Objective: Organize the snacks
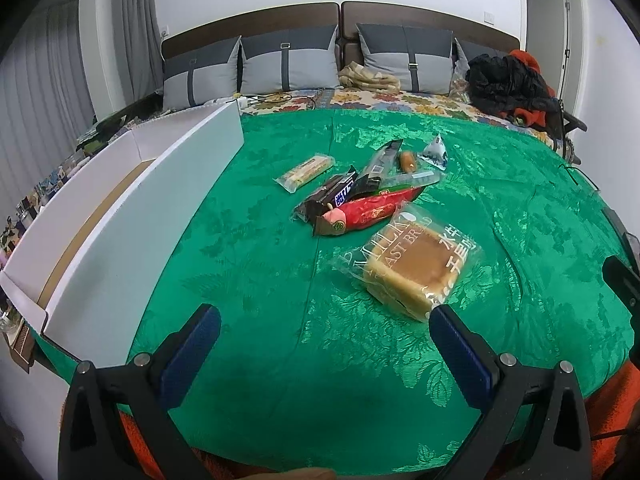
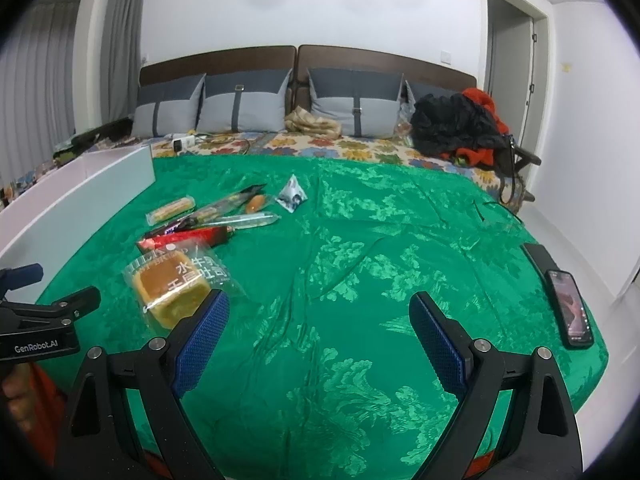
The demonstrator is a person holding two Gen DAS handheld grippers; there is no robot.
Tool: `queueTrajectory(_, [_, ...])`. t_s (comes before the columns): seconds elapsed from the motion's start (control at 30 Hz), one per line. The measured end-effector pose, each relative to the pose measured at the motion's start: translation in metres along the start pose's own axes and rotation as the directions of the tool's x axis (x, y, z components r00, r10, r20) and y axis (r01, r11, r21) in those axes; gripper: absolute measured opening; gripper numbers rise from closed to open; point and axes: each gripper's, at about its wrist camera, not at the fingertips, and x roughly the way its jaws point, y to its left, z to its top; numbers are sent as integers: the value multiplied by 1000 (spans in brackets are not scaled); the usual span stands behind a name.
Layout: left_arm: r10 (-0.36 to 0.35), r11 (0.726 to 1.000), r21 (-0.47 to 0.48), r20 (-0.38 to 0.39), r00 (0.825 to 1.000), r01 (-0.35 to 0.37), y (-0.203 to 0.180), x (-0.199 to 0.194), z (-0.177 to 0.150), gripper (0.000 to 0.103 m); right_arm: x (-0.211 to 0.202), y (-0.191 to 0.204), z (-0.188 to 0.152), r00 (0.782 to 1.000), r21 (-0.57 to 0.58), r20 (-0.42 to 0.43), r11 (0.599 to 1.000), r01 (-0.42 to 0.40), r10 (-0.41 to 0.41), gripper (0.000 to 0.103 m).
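Snacks point(image 1: 360, 196) lie heaped beside white box point(image 1: 132, 196).

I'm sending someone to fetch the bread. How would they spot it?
On the green bedspread, find the snack pile right of the white box. The bread lies at the pile's near end, by the red packet: the only square golden loaf, in clear wrap.

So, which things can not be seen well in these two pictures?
- White box interior: left wrist view, the near wall hides it.
- Snack pile: both views, wrappers overlap; lower ones partly covered.
- Bread pack: right wrist view, a right claw finger covers its corner.
- Phone screen: too blurred.
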Motion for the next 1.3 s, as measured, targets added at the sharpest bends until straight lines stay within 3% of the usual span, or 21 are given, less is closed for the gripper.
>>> queueTrajectory(1.3, [32,999,9,-18,999,-32,7,10,-8,103,-2,8,1,999,-39,46,999,-4,6,94])
